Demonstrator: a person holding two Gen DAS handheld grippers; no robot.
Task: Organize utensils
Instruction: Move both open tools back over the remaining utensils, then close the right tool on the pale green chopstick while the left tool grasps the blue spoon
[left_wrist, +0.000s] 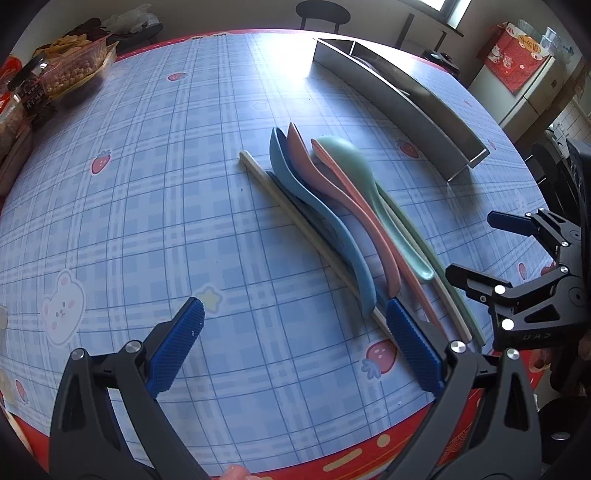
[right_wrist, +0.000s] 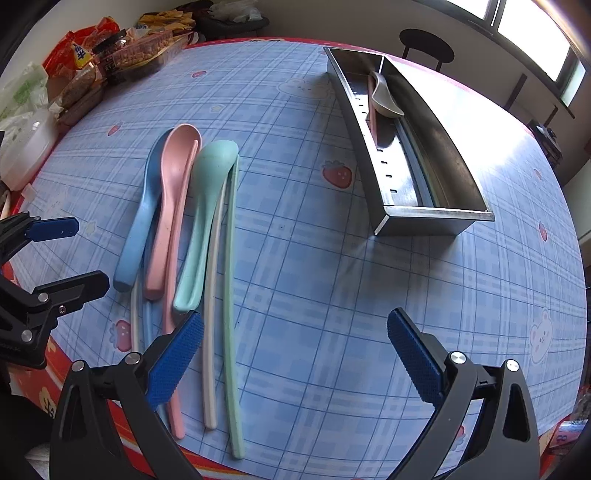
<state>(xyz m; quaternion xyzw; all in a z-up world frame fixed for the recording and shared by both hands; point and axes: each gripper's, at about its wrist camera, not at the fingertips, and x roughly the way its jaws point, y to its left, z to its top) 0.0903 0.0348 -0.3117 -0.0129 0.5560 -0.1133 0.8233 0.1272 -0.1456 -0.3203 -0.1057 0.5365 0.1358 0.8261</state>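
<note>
both the left gripper (left_wrist: 295, 347) and right gripper (right_wrist: 295, 354) gape empty; grabbing the stacked spoons (right_wrist: 173, 206) could drag neighbouring chopsticks (right_wrist: 221, 295) along.

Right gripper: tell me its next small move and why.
Probably shift the right gripper left and down over the green spoon. Its jaws are open and empty. That spoon lies on the right side of the loose pile, nearest this gripper, while the metal tray already holds a grey spoon, so spoons seem to go there.

Matt plastic spoons (right_wrist: 173, 206) lie near a shiny metal tray (right_wrist: 436, 218) on glossy tablecloth (right_wrist: 314, 277).
</note>
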